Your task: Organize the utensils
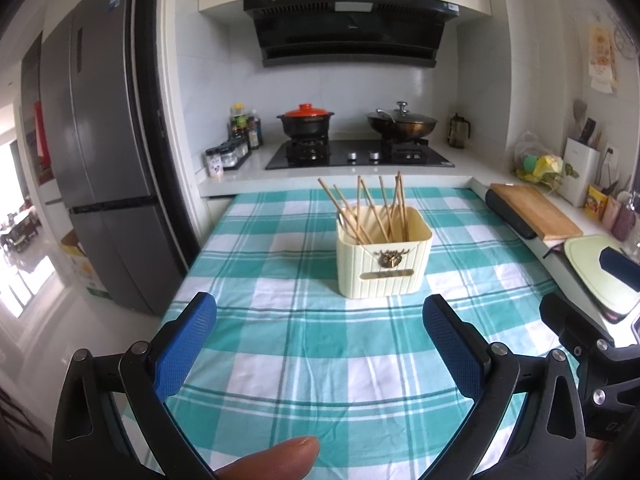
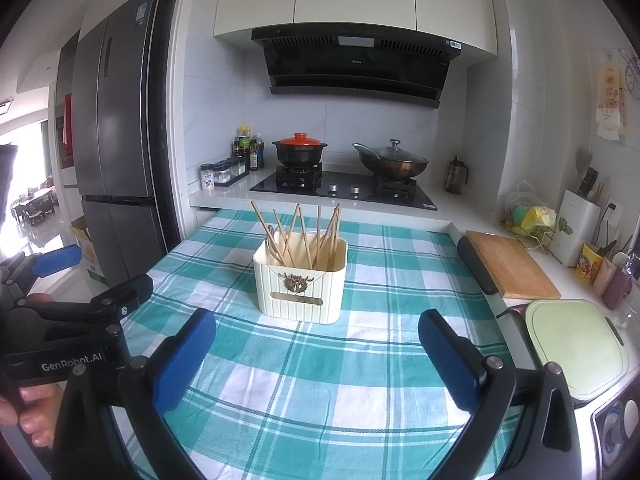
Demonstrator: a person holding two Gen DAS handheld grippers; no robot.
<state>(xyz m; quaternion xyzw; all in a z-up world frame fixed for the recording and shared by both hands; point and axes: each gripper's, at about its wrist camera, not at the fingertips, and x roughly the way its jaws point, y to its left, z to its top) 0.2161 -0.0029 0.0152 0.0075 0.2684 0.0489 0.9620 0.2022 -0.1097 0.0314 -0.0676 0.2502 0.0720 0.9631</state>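
Side by side, low over the counter [image 1: 280,360], facing the stove [image 1: 360,154]; left view a little nearer; sharing the holder [image 1: 384,258] [image 2: 300,284], checked cloth [image 2: 320,380] and back wall

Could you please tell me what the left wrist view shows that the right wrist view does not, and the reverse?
Only the left wrist view shows a fingertip at its bottom edge and the open left claw seen from behind.

Only the right wrist view shows the hand gripping the left tool, and the open right claw from behind.

Both show the cream box of chopsticks on the checked cloth, the stove with two pots, and the wooden board.
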